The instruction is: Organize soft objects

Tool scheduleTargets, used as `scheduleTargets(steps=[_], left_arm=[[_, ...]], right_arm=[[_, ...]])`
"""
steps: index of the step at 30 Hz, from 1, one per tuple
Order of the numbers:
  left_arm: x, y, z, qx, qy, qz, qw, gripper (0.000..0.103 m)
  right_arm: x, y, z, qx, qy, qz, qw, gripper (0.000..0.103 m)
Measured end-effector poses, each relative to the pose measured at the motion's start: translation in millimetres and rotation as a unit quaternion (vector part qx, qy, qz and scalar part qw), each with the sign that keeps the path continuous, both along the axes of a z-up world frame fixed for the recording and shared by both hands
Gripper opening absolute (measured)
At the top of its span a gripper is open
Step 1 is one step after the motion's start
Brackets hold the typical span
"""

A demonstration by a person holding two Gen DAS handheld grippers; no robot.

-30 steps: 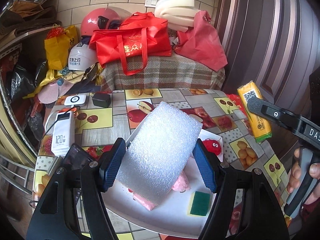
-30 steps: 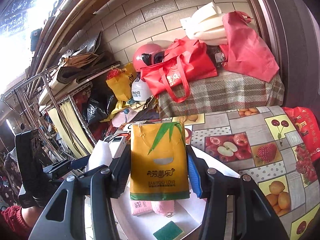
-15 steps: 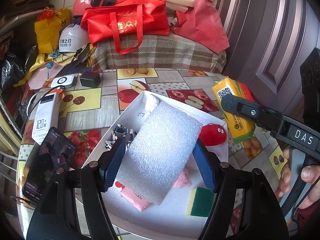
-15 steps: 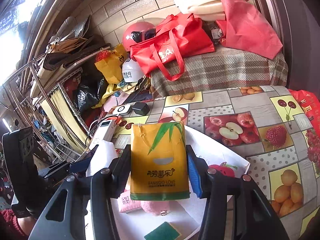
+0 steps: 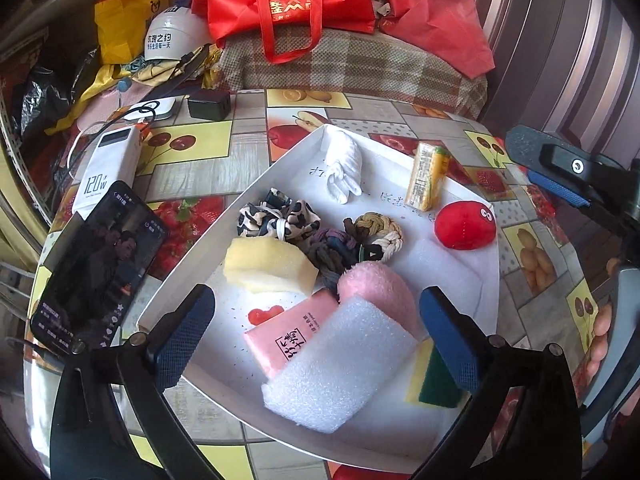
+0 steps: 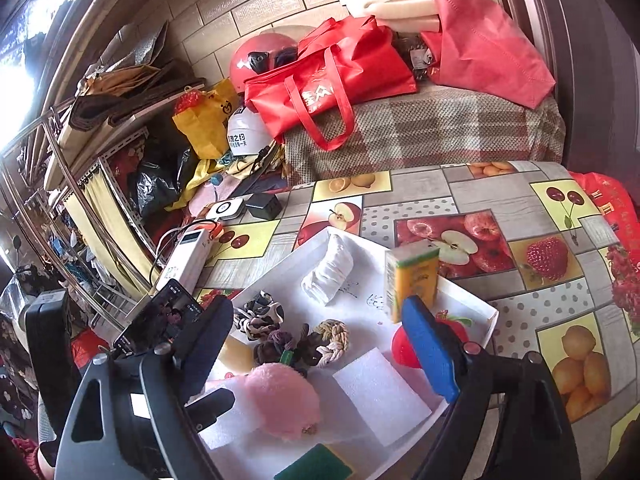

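A white tray (image 5: 280,160) on the fruit-print table holds soft things. My left gripper (image 5: 316,336) hangs low over its near end with its jaws opening. The white foam sheet (image 5: 340,364) lies loose between them, across a pink packet (image 5: 284,336) and a pink plush (image 5: 376,292); neither pad touches it. My right gripper (image 6: 316,344) is also opening with nothing held. The yellow tissue pack (image 6: 412,276) stands in the tray just beyond its right finger (image 6: 428,348). In the left wrist view the pack (image 5: 426,176) sits by a red plush (image 5: 464,226), and the right gripper (image 5: 540,168) is at the right.
Also in the tray are a yellow sponge (image 5: 268,266), a scrunchie (image 5: 276,216), rope knots (image 5: 376,232), a white cloth roll (image 5: 342,168) and a green scourer (image 5: 436,380). A phone (image 5: 96,264), power bank (image 5: 108,168) and charger (image 5: 210,106) lie left. Red bags (image 5: 288,0) stand behind.
Both grippers came down toward the tray and opened. The left let go of the foam sheet, which now lies in the tray. The right let go of the yellow pack, now standing there.
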State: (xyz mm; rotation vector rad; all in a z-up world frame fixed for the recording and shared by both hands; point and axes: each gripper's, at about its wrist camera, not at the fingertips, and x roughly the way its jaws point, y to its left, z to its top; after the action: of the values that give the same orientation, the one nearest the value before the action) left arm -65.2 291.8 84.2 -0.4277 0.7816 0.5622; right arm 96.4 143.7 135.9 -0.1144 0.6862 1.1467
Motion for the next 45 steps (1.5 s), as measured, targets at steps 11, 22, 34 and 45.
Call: scheduleTargets(steps=[11,22,34,45], left_arm=[[-38.4,-41.1,21.1,0.007,-0.029,-0.021,0.9994,0.103],[-53.5,-82.5,101.4,0.085,-0.077,-0.052,0.992,0.103],[-82.4,-152.0,180.2,0.23,-0.068,0.041,0.9699,0.103],[-91.8,-165.8,161.2,0.161,-0.028,0.078,0.9834,0.103]], right_arm=[[-29.2,-52.7,37.1,0.038,-0.048,-0.016,0.998,0.087],[-77.0,-131.2,111.3,0.091,-0.204,-0.143,0.964,0.087],[-82.5,-237.9,158.5,0.194,-0.173,-0.221,0.94,0.087],[-98.6,-243.6,128.4,0.128,-0.13,-0.218,0.959,0.103]])
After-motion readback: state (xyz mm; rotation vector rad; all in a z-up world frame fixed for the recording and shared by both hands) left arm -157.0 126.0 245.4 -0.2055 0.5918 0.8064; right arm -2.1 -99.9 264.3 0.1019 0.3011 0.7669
